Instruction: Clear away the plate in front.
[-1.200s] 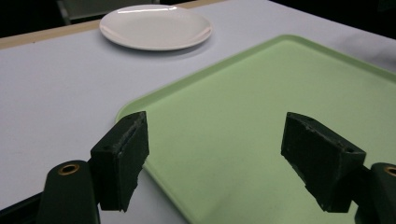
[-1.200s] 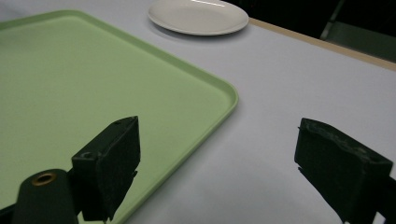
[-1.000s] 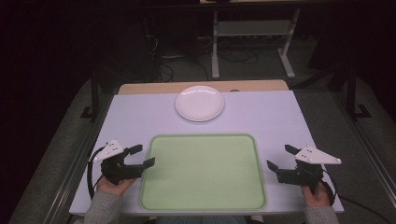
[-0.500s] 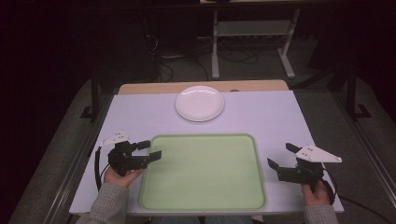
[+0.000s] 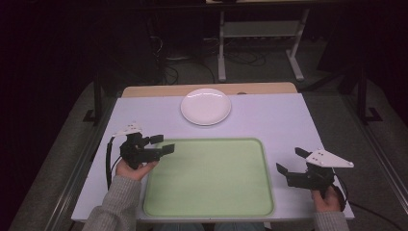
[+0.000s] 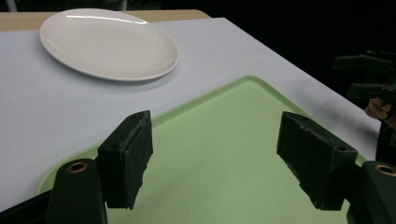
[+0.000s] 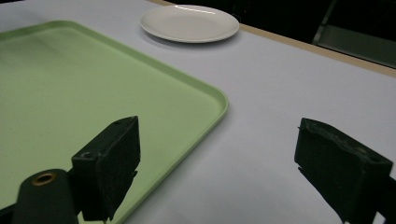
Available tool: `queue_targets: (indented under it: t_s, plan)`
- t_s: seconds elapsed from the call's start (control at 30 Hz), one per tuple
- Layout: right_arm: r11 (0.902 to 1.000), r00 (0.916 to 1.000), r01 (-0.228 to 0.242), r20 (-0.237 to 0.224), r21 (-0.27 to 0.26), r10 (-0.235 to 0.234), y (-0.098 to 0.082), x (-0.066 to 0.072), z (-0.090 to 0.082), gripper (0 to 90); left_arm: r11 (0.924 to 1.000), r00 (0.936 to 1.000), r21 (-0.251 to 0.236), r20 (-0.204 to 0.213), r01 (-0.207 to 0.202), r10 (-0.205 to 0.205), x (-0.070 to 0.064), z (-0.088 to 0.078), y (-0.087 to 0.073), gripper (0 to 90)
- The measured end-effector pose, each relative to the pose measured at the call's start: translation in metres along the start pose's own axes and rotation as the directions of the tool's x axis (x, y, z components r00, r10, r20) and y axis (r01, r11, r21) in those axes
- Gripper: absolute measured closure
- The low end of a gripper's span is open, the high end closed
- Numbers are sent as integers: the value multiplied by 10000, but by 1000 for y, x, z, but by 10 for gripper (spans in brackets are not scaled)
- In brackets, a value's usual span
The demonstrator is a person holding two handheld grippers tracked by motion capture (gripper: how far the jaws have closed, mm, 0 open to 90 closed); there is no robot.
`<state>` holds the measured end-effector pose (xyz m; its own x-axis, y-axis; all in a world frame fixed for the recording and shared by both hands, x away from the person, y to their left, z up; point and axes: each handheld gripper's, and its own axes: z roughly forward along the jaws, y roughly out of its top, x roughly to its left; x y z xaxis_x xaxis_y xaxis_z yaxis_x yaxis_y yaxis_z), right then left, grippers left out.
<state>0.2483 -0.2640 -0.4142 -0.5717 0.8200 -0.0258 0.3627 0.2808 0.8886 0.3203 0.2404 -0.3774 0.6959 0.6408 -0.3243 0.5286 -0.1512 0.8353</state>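
We hold the left gripper [image 5: 162,145] over the near-left corner of the green tray [image 5: 211,202], jaws spread wide with nothing between them. Our right gripper [image 5: 290,161] hovers above the white table [image 5: 269,120] just beside the tray's right edge, jaws likewise spread and empty. The tray lies flat at the table's near middle. A white plate [image 5: 206,106] sits beyond it, near the far edge, apart from the tray.

Left gripper [image 6: 212,154] — jaws spread — hangs over green tray [image 6: 224,121], white plate [image 6: 108,43] beyond.
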Motion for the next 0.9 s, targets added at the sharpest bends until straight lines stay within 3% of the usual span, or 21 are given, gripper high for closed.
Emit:
queue_targets:
  t_s: [0.43, 0.5, 0.87, 0.9]
  plan:
    - [10000, 10000, -47, 9, -81, 47, 1, -1, -2, 134, 9973, 9977, 300, 98, 671, -674, 14, 30, 25, 259]
    - [9999, 10000, -70, -4, -107, 70, 1, -1, -2, 134, 9948, 9951, 310, 149, 975, -980, 18, 36, 31, 260]
    - [9997, 9999, -107, -20, -214, 107, 2, -2, -2, 135, 9917, 9924, 447, -288, 1208, -1196, 31, 60, 64, 280]
    - [9997, 9999, -100, -37, -215, 100, 3, -2, -2, 135, 9895, 9901, 404, -275, 1385, -1375, 34, 63, 67, 280]
